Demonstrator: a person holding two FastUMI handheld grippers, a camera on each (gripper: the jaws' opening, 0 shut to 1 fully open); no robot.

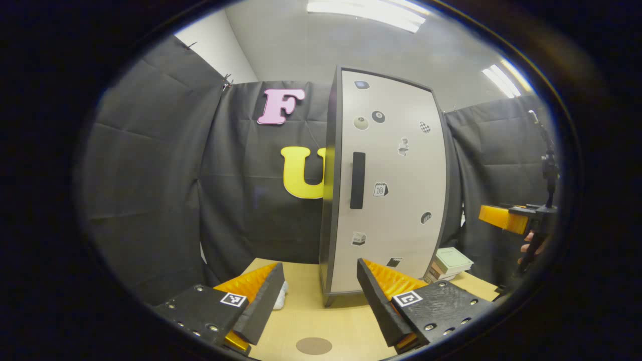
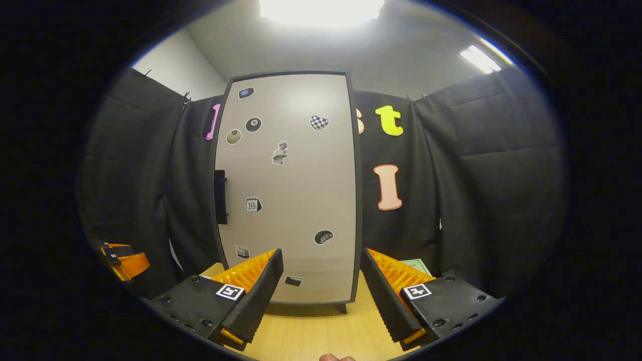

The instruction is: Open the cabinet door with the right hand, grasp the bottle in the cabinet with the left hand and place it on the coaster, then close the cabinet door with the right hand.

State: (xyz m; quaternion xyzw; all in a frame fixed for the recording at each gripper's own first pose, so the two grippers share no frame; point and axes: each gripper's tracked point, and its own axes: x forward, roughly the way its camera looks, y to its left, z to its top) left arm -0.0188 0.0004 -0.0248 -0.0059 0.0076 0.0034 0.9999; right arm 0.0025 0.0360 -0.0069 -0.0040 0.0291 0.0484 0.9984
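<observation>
The cabinet [image 2: 288, 190] stands upright on the wooden counter [image 2: 321, 333], its pale door [image 1: 388, 185] shut and dotted with small stickers. The first step is judged to be in hand: nothing has yet been opened, and the bottle is taken to be hidden behind the closed door. The dark vertical handle [image 2: 220, 196] is seen at the door's left edge in the right gripper view. A stack of books [image 1: 448, 264] lies beside the cabinet's far side. The right gripper [image 2: 321, 293] is held with its jaws spread wide and empty, facing the door front, apart from it. The left gripper [image 1: 317, 296] is likewise held apart and empty, low over the counter. The round brown coaster [image 1: 313, 345] lies just below it. Next, the right gripper would need to be shifted leftward to the handle and closed on it.
</observation>
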